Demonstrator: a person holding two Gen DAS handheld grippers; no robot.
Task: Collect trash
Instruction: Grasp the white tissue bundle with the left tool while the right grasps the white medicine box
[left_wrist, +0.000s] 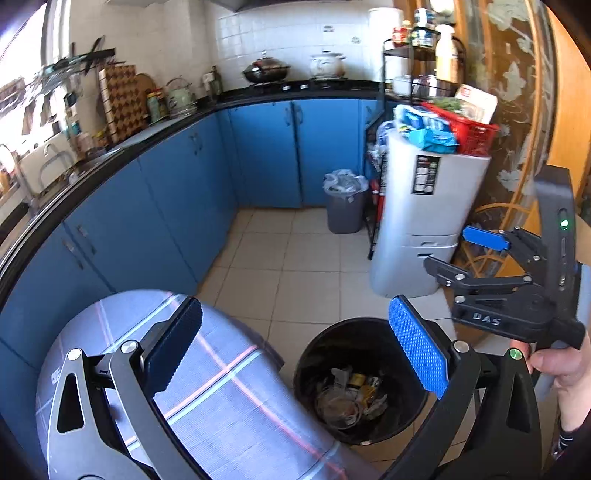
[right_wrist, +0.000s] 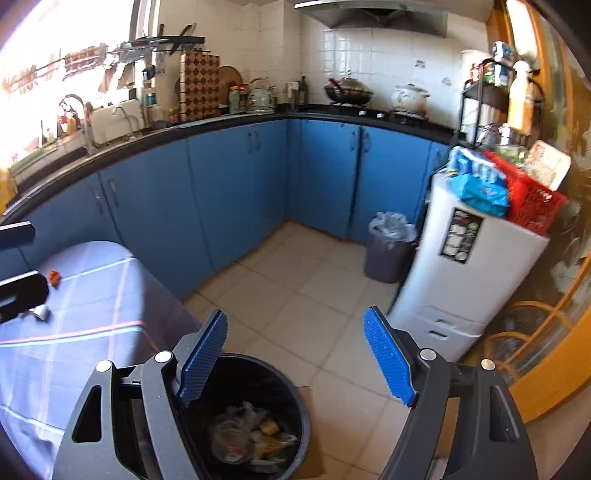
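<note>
A black trash bin (left_wrist: 343, 343) stands on the tiled floor beside the table, with wrappers and a clear plastic lid (left_wrist: 338, 408) inside. My left gripper (left_wrist: 295, 347) hangs open above the bin's left rim, with nothing between its pads. My right gripper (right_wrist: 295, 354) is open and empty over the same bin (right_wrist: 258, 376). In the left wrist view the right gripper (left_wrist: 458, 254) is on the right, held by a hand (left_wrist: 561, 369). On the checked tablecloth (right_wrist: 92, 295) lie an orange scrap (right_wrist: 54, 277) and a crumpled white piece (right_wrist: 40, 313).
Blue cabinets (left_wrist: 177, 206) under a black counter wrap the left and far sides. A grey lined bin (left_wrist: 345, 206) stands in the far corner. A white drawer unit (left_wrist: 424, 221) carrying a red basket (left_wrist: 469, 133) stands right of the black bin. Pale floor tiles (left_wrist: 288, 258) lie between.
</note>
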